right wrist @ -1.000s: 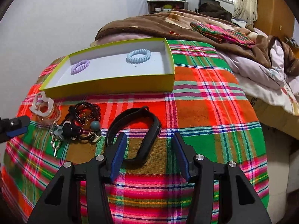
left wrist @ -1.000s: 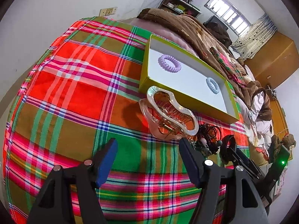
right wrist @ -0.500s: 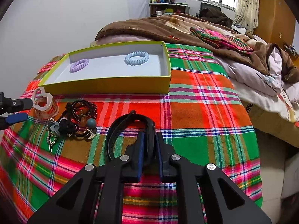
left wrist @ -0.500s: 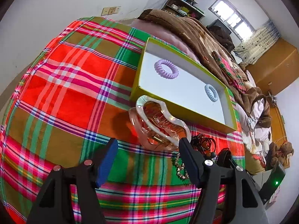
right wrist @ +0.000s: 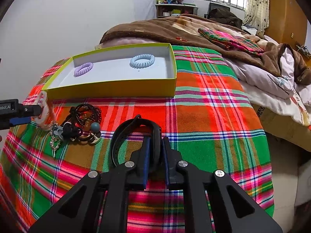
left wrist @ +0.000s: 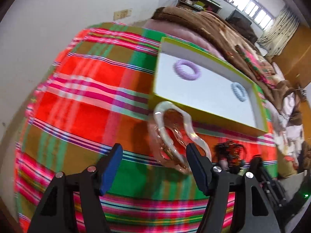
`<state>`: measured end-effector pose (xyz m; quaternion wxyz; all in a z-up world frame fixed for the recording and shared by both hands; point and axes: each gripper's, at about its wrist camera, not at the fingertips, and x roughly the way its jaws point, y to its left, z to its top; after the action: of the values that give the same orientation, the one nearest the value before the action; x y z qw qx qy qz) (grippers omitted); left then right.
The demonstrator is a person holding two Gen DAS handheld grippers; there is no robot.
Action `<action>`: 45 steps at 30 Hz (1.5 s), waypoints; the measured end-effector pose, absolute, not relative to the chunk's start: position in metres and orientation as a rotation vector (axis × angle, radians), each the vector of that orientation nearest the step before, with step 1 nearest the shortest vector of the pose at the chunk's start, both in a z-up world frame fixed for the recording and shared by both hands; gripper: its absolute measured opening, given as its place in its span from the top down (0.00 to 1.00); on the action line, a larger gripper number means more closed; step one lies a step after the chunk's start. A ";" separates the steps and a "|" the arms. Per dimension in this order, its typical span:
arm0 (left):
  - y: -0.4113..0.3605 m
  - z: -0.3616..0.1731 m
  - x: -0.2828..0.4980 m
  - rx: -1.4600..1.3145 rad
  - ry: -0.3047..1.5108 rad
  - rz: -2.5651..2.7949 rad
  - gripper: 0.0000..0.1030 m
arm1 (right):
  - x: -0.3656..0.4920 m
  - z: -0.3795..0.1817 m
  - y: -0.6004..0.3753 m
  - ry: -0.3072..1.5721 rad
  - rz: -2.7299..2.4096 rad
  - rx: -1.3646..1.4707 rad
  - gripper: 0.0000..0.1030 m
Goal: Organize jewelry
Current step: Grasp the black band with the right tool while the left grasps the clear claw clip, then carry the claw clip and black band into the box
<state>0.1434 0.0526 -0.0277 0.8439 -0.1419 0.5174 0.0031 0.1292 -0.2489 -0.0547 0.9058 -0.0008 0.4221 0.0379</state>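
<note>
Nearest the right wrist camera, the right hand-held gripper [right wrist: 155,145] is clamped on the black band [right wrist: 136,130], its blue pads pressed to either side of the strap at the loop's right side. The band lies on the plaid blanket [right wrist: 204,116] of the bed, so the step in hand looks like the pick-up of this band. The next move calls for a lift clear of the cloth, then a carry forward over the near wall of the yellow box [right wrist: 116,87] and a release onto its white floor.

Across the bed, the left hand-held gripper [left wrist: 153,167] stands wide apart and holds nothing. The clear pink hair claw [left wrist: 175,134] lies just ahead of it; the claw's lower end sits against the inner face of the right finger, though motion blur makes true contact hard to judge. That hand would need to centre on the claw before closing.

Left of the band lies a tangle of dark bead bracelets [right wrist: 85,120], and a small metal charm [right wrist: 54,141] lies nearer the edge, all still outside the box.

Farther on, the box holds a lilac coil hair tie [right wrist: 83,69] at left and a pale blue coil hair tie [right wrist: 142,60] at right, well apart. Behind it, a brown blanket [right wrist: 175,29] covers the bed.
</note>
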 end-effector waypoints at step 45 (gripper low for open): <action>0.052 0.011 0.138 -0.151 0.963 -0.059 0.80 | 0.134 -0.008 -0.242 0.766 0.102 -0.006 0.88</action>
<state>0.1377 0.0523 0.0113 0.8831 -0.0726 0.4627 -0.0284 0.1342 -0.2419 -0.0078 0.9263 -0.0031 0.3736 0.0496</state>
